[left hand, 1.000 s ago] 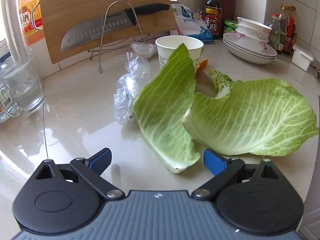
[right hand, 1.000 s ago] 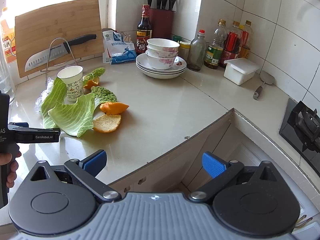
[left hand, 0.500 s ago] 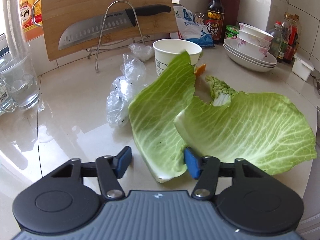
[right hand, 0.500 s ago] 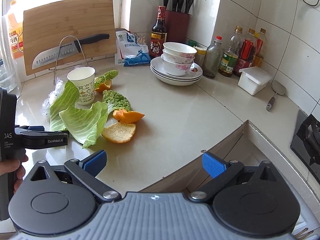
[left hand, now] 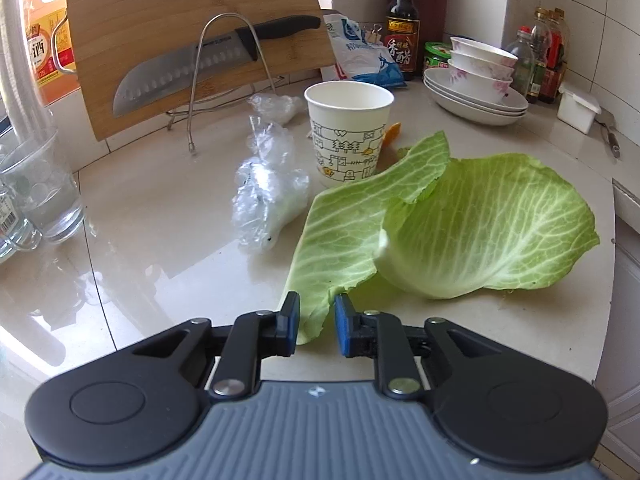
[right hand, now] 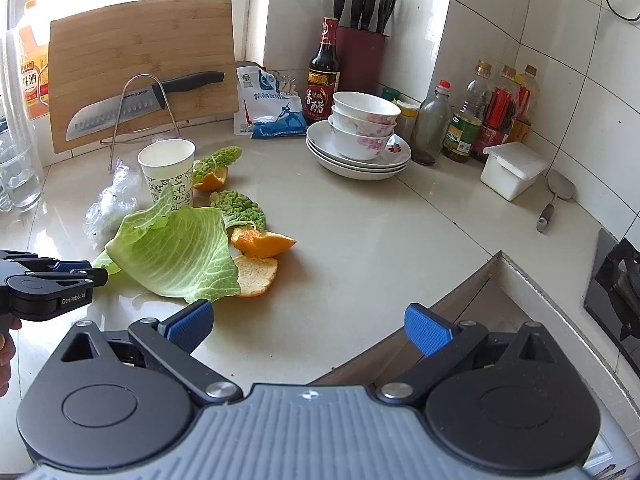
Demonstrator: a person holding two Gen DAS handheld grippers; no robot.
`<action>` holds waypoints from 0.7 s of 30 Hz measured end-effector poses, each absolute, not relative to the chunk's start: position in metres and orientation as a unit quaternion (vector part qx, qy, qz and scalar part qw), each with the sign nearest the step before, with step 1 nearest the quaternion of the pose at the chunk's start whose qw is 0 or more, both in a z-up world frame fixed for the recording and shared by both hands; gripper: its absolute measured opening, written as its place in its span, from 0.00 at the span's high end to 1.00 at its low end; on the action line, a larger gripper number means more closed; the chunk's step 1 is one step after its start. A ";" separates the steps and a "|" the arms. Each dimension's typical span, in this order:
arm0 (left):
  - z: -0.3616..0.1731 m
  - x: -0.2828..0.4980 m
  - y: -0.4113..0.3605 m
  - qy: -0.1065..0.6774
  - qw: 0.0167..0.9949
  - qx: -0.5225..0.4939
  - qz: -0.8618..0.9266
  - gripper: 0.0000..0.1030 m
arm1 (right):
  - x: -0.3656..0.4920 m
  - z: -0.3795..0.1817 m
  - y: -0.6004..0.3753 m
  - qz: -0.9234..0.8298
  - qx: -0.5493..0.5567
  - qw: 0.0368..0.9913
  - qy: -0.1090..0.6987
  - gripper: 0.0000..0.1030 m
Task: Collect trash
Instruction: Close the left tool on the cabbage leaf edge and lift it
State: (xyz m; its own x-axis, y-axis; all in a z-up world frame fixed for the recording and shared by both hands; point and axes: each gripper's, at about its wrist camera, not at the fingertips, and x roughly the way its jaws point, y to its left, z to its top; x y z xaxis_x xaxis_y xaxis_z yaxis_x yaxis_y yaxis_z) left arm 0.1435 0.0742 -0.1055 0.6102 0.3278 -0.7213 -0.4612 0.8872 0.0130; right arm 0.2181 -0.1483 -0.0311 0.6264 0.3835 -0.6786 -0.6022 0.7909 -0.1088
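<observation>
The left hand-held gripper point(left hand: 316, 322) points slanting down at the bench point(left hand: 160, 220). Its blue jaws have just been closing and now stand close together. The bottom end of a long cabbage leaf point(left hand: 344, 232) sits between them. A little gap still shows on each side of the leaf, so the pads do not squeeze it yet. From the right camera this gripper comes in low from the left edge, and part of a person's hand point(right hand: 6, 344) shows behind it.

The long leaf lies on the bench and its far tip leans on a paper cup point(left hand: 348, 128). A bigger, round cabbage leaf point(left hand: 492, 228) lies just beside it on the right, and they overlap. Crumpled clear plastic point(left hand: 268, 196) lies to the left of the leaves.

The right hand-held gripper point(right hand: 308, 326) also tilts down, over the bench edge. Its jaws are spread wide with nothing between them. Past it lie orange peels point(right hand: 260, 256), touching the big leaf, and some curly green leaves point(right hand: 240, 204) near the cup.
</observation>
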 end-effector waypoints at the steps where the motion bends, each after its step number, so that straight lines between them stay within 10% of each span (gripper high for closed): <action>1: -0.106 0.142 0.076 0.381 0.894 -0.093 0.218 0.79 | 0.218 -0.031 -0.147 0.279 -0.166 0.886 0.331 0.00; 12: -0.108 0.159 0.066 0.384 0.902 -0.040 0.195 0.62 | 0.216 -0.031 -0.135 0.282 -0.170 0.884 0.332 0.00; 16: -0.107 0.154 0.080 0.383 0.902 -0.040 0.198 0.13 | 0.217 -0.032 -0.135 0.277 -0.168 0.885 0.336 0.00; 21: -0.114 0.159 0.104 0.391 0.900 -0.074 0.178 0.15 | 0.218 -0.032 -0.131 0.273 -0.164 0.885 0.338 0.00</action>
